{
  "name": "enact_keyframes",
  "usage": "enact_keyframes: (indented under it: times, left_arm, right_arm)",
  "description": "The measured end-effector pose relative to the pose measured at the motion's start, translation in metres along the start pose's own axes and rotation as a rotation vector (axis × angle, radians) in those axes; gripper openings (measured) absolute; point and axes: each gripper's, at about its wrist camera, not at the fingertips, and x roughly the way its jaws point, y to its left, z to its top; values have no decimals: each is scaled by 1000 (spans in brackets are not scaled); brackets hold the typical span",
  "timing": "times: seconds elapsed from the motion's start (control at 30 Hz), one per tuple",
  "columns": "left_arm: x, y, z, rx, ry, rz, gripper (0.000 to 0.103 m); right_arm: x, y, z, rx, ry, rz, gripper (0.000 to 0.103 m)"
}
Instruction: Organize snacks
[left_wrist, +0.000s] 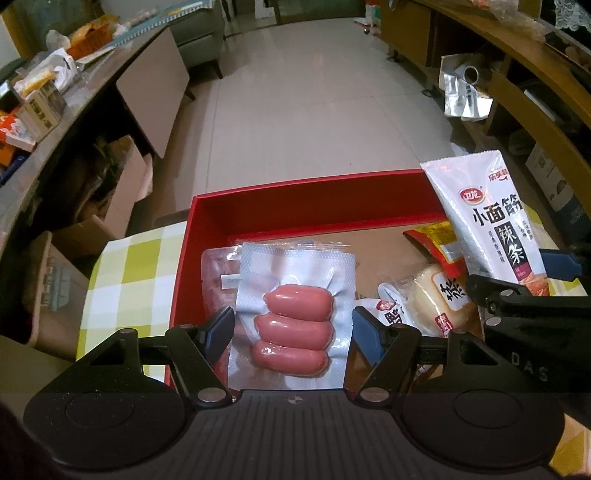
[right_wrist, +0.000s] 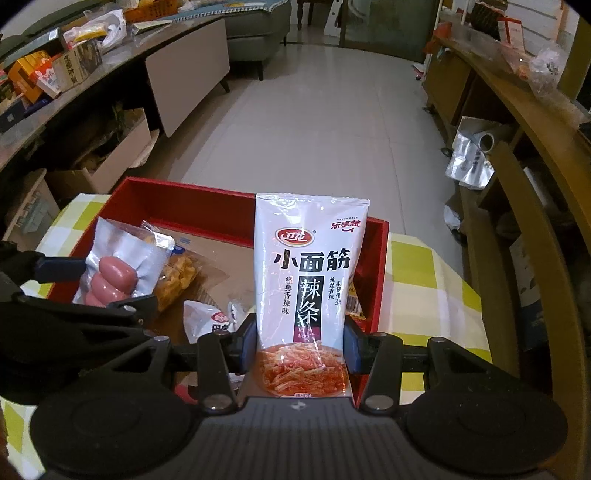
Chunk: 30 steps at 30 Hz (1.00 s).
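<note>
A clear vacuum pack of three pink sausages (left_wrist: 295, 321) sits between the blue pads of my left gripper (left_wrist: 293, 328), which is shut on it over the left part of the red box (left_wrist: 306, 186). The right wrist view shows this sausage pack (right_wrist: 110, 277) lifted and tilted above the box. My right gripper (right_wrist: 301, 343) is shut on an upright white spicy-strip packet (right_wrist: 308, 266) over the right side of the red box (right_wrist: 177, 192). Lying in the box are a pale bun packet (left_wrist: 436, 299), a red-and-yellow packet (left_wrist: 432, 240), a yellow snack bag (right_wrist: 177, 275) and a small white packet (right_wrist: 207, 317).
The box stands on a yellow-checked tablecloth (left_wrist: 129, 266). Open cardboard boxes (left_wrist: 110, 206) sit on the floor to the left under a cluttered counter (left_wrist: 44, 110). A wooden shelf unit (right_wrist: 517, 184) runs along the right. Tiled floor (left_wrist: 314, 92) lies beyond the table.
</note>
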Motion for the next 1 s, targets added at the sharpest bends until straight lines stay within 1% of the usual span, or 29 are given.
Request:
enact_keyframes:
  times: [0.4,0.5,0.57,0.6,0.67,0.77,0.8,1.0]
  left_arm:
    - [8,-1,1,-1,13,-5,76]
    - [9,1,3,-3,12,-5,78]
    - [7,1,3,-8,5,-4,82]
    - [7,2,3,-11,2,-8,84]
    - [6,3,3,-15,-2,-8,84]
    - [4,5,3,-24,-1,-10,85]
    - [3,5,3,-26,-1,-13,85]
    - [-8,12,2,-57,-12,-25,87]
  right_arm:
    - [9,0,0,-3,19,-2,53]
    - [9,-2,1,11,17,5,53]
    - [9,-5,1,24,15,9,54]
    - [8,-5,1,27,13,11,54]
    - [7,-7,2,32,6,6,56]
    - [2,-7,2,34,-7,0,63]
    - [1,-8,3,36,-15,0,67]
    - [-6,-11,4,58,-43,-2,69]
